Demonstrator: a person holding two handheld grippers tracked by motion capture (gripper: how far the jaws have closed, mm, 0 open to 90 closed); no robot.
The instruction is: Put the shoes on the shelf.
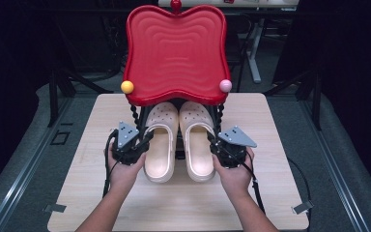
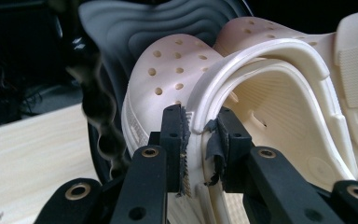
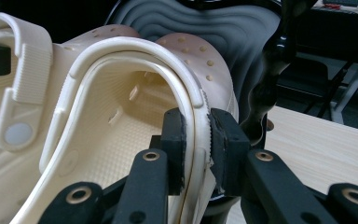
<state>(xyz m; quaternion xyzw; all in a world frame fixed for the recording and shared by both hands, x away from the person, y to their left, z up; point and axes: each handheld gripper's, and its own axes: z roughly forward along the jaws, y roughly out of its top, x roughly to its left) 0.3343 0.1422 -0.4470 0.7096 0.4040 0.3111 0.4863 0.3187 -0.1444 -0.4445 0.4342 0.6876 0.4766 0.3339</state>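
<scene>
1. Clogs, cream foam, lie side by side on the wooden table (image 1: pixel 87 193), toes under a red chair seat (image 1: pixel 174 53).
2. Left gripper (image 1: pixel 131 145) clamps the left clog (image 1: pixel 160 145) by its outer wall; right gripper (image 1: pixel 229 147) clamps the right clog (image 1: pixel 196 145) likewise (thin, bendy rims).
3. Pulling both evenly should keep the pair aligned.

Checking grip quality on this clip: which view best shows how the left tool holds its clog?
The left gripper view: the left tool has its jaws shut on the outer side wall of the left clog, close up. The high view shows that tool beside the clog, its contact hidden. The right gripper view shows that clog's strap.
</scene>
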